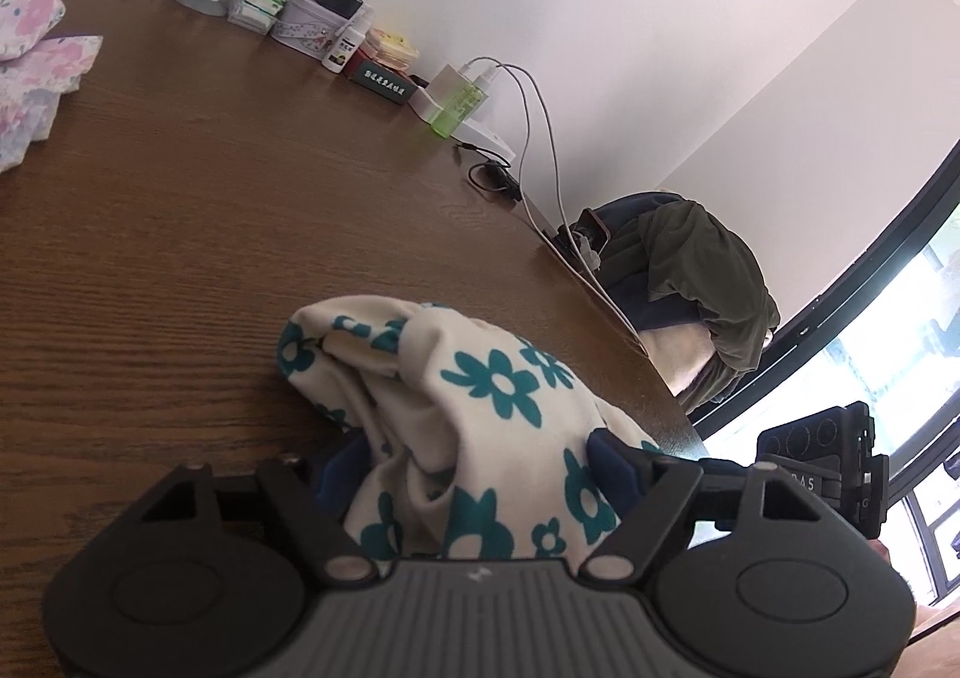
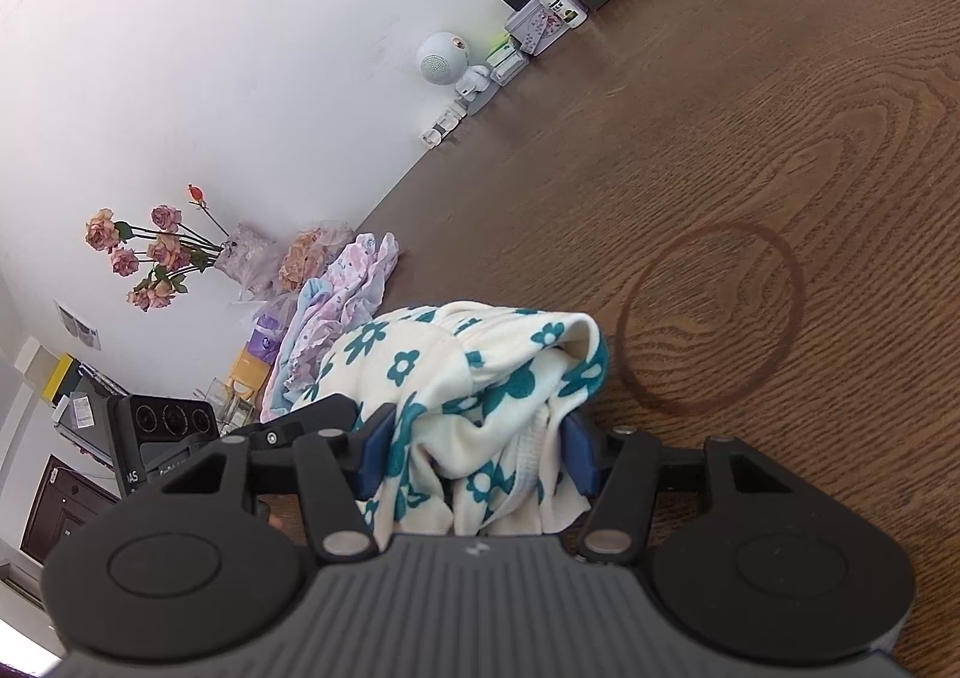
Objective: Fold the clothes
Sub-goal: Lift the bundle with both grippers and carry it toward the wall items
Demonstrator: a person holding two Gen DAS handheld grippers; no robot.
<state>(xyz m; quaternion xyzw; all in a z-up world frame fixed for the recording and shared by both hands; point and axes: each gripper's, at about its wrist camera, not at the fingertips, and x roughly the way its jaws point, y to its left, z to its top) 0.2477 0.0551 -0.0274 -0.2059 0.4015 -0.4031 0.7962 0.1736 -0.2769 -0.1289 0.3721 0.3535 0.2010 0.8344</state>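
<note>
Resting bunched on the brown wood-grain table, the cream garment with teal flower print lies between both tools. Left gripper: jaws partly spread, cloth between the blue pads, contact unclear. Right gripper: jaws about half spread, blue pads pressed on gathered cloth.
</note>
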